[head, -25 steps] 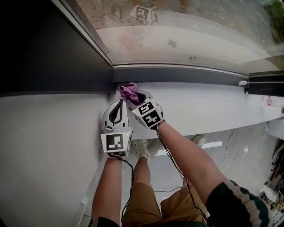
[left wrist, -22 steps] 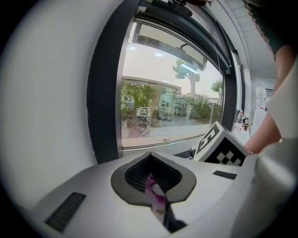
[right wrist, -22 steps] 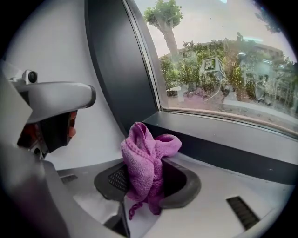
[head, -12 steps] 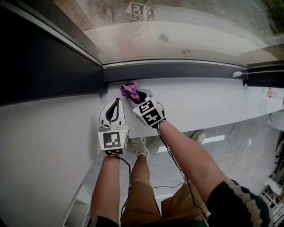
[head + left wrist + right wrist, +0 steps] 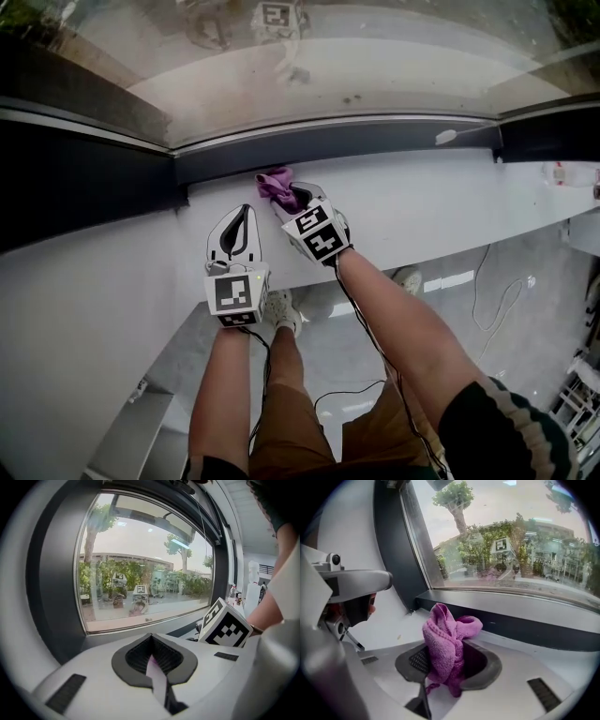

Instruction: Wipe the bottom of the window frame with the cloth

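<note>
**A:** Window frame [image 5: 356,141] first: its dark bottom rail runs across the top of the head view, with the glass [image 5: 394,66] above it and the white sill [image 5: 450,202] directly below.

**B:** And both tools are out over that sill, side by side, left of centre.

**A:** The left gripper [image 5: 242,217] points at the rail but stops short of it. Its own view shows the jaws pressed together, with nothing gripped.

**B:** The right gripper [image 5: 292,199] is just beside it, a touch farther forward and angled to the left.

**A:** That one's clamped on the cloth [image 5: 276,185]. It's purple and bunched up, its middle is pinched between the pads, and a rolled lump pokes out past the tips.

**B:** And where exactly is the cloth?

**A:** Down at the back of the sill, right at the foot of the bottom rail and towards its left end. From the head view its front edge meets the dark strip, but I can't tell if it's actually touching.
</note>
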`<state>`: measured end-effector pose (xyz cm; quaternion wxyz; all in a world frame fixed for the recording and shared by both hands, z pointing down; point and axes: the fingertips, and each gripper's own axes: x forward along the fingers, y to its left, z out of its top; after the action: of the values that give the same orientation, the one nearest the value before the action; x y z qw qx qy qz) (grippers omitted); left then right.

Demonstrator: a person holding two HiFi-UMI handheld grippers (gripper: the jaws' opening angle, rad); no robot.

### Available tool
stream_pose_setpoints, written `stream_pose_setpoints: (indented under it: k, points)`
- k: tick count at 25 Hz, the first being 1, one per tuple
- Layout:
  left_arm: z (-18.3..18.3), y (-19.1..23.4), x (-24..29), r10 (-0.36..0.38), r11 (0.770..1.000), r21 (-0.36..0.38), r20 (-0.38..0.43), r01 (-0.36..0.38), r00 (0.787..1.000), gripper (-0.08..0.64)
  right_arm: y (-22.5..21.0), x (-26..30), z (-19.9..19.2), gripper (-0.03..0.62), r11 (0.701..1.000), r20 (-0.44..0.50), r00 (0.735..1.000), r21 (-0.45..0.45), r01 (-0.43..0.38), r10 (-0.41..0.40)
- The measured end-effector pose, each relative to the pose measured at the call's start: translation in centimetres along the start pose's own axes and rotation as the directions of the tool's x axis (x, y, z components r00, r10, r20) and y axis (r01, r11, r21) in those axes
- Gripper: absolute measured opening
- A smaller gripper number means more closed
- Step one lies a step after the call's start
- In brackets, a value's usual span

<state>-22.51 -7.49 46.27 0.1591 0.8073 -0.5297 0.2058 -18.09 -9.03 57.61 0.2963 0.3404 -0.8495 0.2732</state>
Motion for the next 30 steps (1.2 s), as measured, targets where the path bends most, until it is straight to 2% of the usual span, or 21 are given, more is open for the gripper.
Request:
stream_pose_setpoints:
  k: [9, 15, 23, 30]
  points:
    - [2.0, -6.8, 3.0, -0.052, 0.998, 0.029, -0.008, 0.052, 0.999, 0.005, -6.1, -4.9, -2.2, 0.16, 0.999, 0.004, 0.999, 0.036, 0.037, -0.038]
    - [2.8, -9.8, 3.9, -0.075, 0.996, 0.038, -0.019, 0.075, 0.997, 0.005, -8.6, -7.5, -3.1, 0.16, 0.997, 0.014, 0.998, 0.049, 0.063, -0.064]
    - [3.6, -16.3, 7.8, -0.13, 0.989, 0.063, -0.038, 0.133, 0.991, 0.005, -14.6, -11.1, -5.1, 0.16, 0.992, 0.034, 0.995, 0.082, 0.092, -0.096]
    - [5.7, -21.2, 10.3, -0.163, 0.982, 0.091, -0.013, 0.164, 0.987, 0.005, -19.1, -14.2, -6.7, 0.16, 0.988, 0.039, 0.991, 0.098, 0.12, -0.124]
